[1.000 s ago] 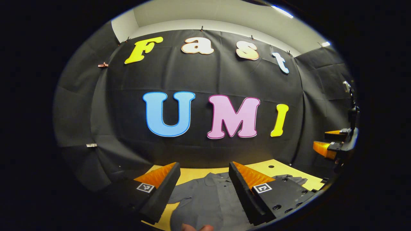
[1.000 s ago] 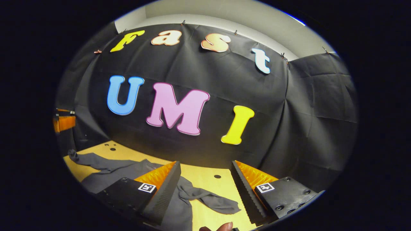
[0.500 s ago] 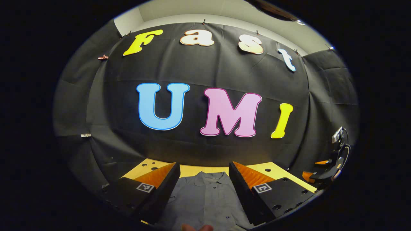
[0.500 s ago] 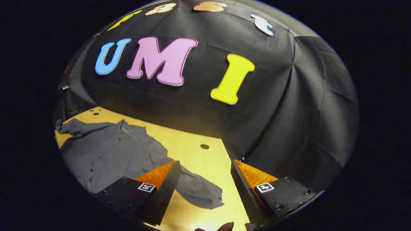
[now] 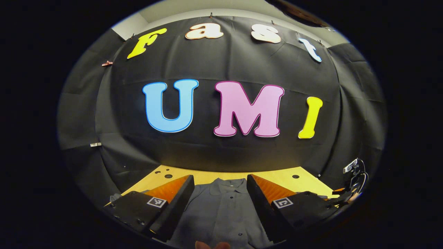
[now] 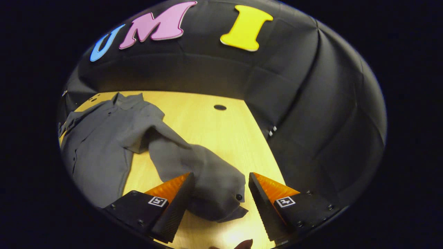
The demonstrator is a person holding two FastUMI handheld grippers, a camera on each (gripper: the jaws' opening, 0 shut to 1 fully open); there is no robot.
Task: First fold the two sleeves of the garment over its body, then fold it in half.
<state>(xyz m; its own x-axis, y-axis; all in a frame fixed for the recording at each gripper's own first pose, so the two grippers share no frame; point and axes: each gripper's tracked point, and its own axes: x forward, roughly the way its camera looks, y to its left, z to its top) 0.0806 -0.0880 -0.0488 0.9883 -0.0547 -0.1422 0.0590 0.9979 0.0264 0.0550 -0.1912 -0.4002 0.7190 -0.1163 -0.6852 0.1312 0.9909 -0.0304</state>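
Note:
A grey button-up shirt (image 6: 100,145) lies flat on the yellow wooden table (image 6: 207,124), collar toward the far wall. Its right sleeve (image 6: 193,166) stretches out sideways, and the buttoned cuff (image 6: 221,200) lies between the fingers of my right gripper (image 6: 219,193), which is open just above it. In the left gripper view the shirt's body (image 5: 221,211) and collar (image 5: 226,182) sit straight ahead, below my left gripper (image 5: 219,195), which is open and holds nothing. The right gripper (image 5: 347,197) also shows at the far right edge of that view.
Black cloth walls close in the table at the back and right. The table top (image 5: 277,178) has small round holes (image 6: 220,107). Bare wood lies between the sleeve and the right edge (image 6: 266,145).
My right gripper has tipped down and come in over the right sleeve's cuff, which now lies between its fingers. The left gripper has shifted slightly, centring over the shirt's body.

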